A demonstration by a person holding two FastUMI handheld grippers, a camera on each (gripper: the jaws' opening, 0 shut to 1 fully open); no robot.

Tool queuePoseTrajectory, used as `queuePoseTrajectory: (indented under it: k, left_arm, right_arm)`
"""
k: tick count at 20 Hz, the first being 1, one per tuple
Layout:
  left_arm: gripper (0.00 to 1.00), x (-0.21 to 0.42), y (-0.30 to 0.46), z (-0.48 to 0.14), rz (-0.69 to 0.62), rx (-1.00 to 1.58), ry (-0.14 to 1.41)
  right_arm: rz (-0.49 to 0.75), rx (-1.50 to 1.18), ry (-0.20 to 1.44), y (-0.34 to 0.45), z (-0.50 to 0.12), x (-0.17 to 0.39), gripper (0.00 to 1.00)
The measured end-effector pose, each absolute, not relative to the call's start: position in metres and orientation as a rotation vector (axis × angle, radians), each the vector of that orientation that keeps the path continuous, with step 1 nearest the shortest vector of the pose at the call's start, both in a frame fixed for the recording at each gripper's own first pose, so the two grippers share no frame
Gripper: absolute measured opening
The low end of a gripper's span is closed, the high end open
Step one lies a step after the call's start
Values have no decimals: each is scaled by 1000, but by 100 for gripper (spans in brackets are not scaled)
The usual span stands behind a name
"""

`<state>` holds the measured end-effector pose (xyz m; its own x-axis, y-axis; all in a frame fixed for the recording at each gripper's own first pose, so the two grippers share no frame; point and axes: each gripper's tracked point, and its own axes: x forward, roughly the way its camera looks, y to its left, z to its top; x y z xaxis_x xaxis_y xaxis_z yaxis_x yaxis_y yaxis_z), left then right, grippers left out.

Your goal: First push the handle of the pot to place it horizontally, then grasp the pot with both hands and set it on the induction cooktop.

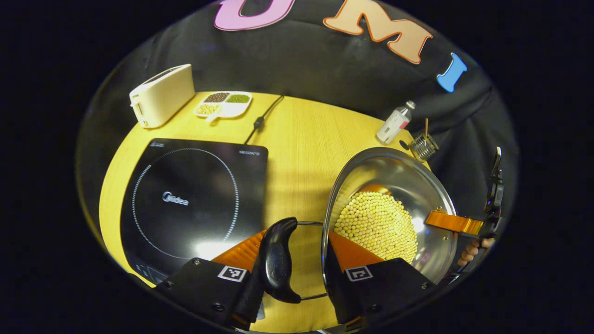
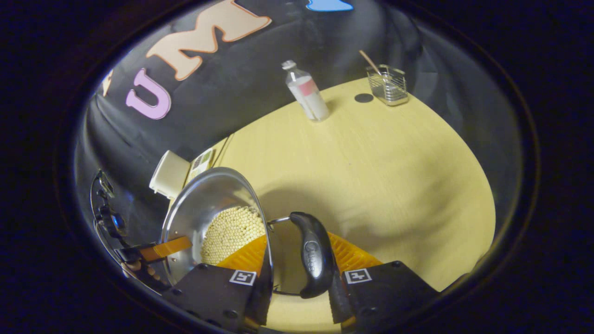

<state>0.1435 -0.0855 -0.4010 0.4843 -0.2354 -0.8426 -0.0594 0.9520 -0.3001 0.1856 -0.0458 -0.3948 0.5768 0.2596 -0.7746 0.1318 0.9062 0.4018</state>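
Both grippers clamped on the pot (image 1: 394, 185), left gripper (image 1: 297, 260) on one black handle (image 1: 277, 260) w/ pot tilted above the bench (image 1: 306, 139), right gripper (image 2: 297, 269) on the other, cooktop (image 1: 195, 199) beside it.

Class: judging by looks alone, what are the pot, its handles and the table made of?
Pot: polished metal, probably stainless steel; it mirrors the beans. Handle: glossy black, probably plastic, on wire loops. Table: pale wood grain, possibly laminate; the look leaves it open.
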Motion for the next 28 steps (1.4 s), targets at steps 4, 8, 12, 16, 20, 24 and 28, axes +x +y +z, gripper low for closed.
queuePoseTrajectory:
  k: [4, 8, 12, 16, 20, 24, 28]
  left_arm:
    - [65, 132, -45, -381, -80, -315, 1031]
    - [63, 127, 3, -373, -69, -334, 994]
    - [65, 132, 62, -380, -91, -349, 979]
    - [64, 146, 121, -397, -132, -321, 974]
    - [63, 156, 159, -418, -165, -312, 993]
    - [62, 170, 180, -436, -180, -306, 994]
    - [62, 178, 190, -445, -180, -310, 988]
  right_arm:
    - [113, 434, 935, -6, -373, 182, 54]
    - [131, 408, 914, 44, -357, 181, 48]
    - [107, 381, 902, 107, -351, 182, 54]
    - [68, 370, 896, 168, -362, 186, 54]
    - [10, 362, 915, 210, -376, 188, 48]
    - [-24, 344, 939, 233, -391, 199, 48]
    - [-34, 328, 947, 243, -398, 211, 54]
